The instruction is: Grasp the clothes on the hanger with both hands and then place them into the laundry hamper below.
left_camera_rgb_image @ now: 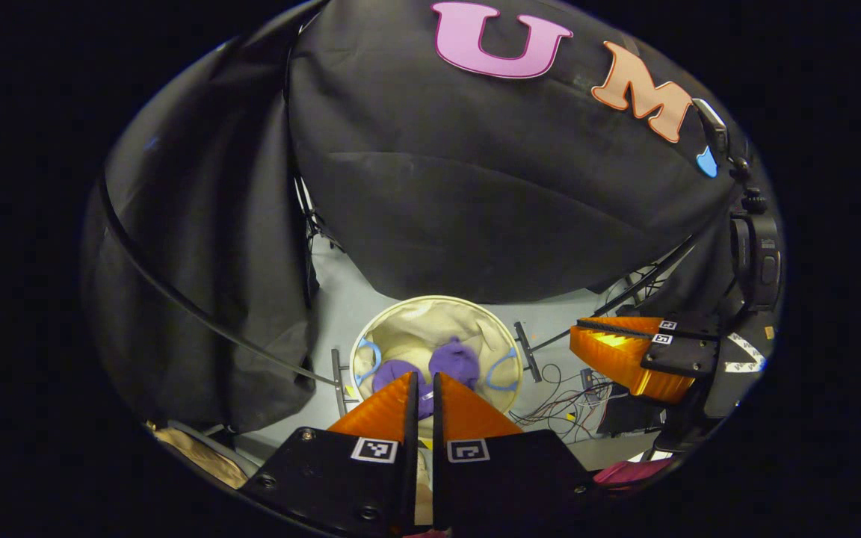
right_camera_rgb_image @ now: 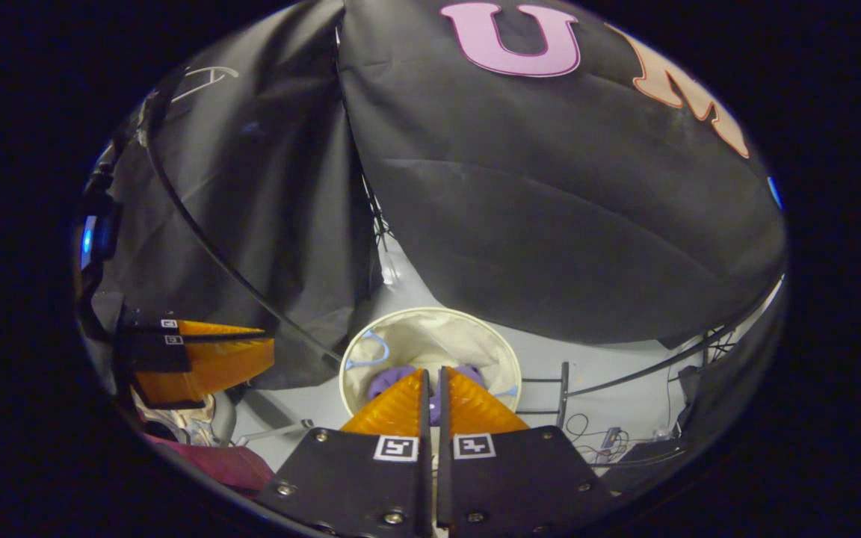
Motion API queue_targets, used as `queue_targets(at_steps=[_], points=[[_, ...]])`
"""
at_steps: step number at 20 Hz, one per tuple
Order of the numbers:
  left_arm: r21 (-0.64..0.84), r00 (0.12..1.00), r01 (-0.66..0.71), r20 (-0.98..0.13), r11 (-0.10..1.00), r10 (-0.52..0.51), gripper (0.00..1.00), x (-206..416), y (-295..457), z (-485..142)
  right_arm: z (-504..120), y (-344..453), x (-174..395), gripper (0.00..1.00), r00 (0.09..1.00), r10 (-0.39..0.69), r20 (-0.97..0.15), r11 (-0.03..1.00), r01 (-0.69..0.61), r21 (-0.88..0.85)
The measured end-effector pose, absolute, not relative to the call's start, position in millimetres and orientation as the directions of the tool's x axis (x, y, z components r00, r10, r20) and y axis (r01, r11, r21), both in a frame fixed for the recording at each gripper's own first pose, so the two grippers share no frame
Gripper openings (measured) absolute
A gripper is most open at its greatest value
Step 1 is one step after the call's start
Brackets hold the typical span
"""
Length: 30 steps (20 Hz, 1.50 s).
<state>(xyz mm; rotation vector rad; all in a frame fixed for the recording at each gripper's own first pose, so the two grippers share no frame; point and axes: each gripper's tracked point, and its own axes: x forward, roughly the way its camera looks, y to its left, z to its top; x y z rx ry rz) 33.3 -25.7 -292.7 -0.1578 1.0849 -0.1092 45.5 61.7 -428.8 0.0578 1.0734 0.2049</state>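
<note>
Purple clothes (left_camera_rgb_image: 454, 360) in hamper (left_camera_rgb_image: 430, 308), partly behind jaws.

Both views look steeply down from well above, side by side, sharing the laundry hamper (left_camera_rgb_image: 430, 317) (right_camera_rgb_image: 430, 323) below.

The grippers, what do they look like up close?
Each gripper, left and right, has two wedge-shaped ribbed fingers on flat black plates held by screws. Every plate carries a small square black-and-white marker.
</note>
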Motion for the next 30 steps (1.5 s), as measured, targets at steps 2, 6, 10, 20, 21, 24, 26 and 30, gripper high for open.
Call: queue_targets(at_steps=[2, 6, 10, 20, 21, 24, 26, 30], points=[[-0.182, 0.457, 0.014, -0.873, 0.983, -0.168, 0.1, 31, -26, -294, -425, 62, 49, 0.03, 0.465, 0.195, -0.863, 0.98, -0.137, 0.148], [-0.178, 0.464, 0.013, -0.871, 0.984, -0.164, 0.1, 32, -24, -293, -423, 60, 50, 0.03, 0.474, 0.194, -0.859, 0.98, -0.133, 0.148], [-0.18, 0.476, 0.016, -0.864, 0.984, -0.165, 0.1, 32, -27, -288, -418, 58, 49, 0.03, 0.489, 0.187, -0.852, 0.981, -0.128, 0.142], [-0.139, 0.678, 0.128, -0.711, 0.982, -0.189, 0.1, 61, -41, -219, -372, 44, 62, 0.03, 0.621, 0.153, -0.769, 0.988, -0.086, 0.127], [-0.137, 0.708, 0.138, -0.679, 0.981, -0.195, 0.1, 66, -44, -206, -361, 41, 66, 0.03, 0.646, 0.147, -0.749, 0.989, -0.081, 0.124], [-0.125, 0.785, 0.16, -0.585, 0.979, -0.204, 0.1, 74, -48, -168, -325, 35, 75, 0.03, 0.726, 0.124, -0.677, 0.992, -0.065, 0.112], [-0.124, 0.818, 0.168, -0.535, 0.978, -0.208, 0.1, 80, -51, -146, -300, 29, 78, 0.03, 0.769, 0.112, -0.63, 0.993, -0.056, 0.108], [-0.125, 0.873, 0.202, -0.426, 0.971, -0.236, 0.1, 86, -61, -100, -245, 23, 81, 0.03, 0.84, 0.073, -0.538, 0.995, -0.024, 0.098]])
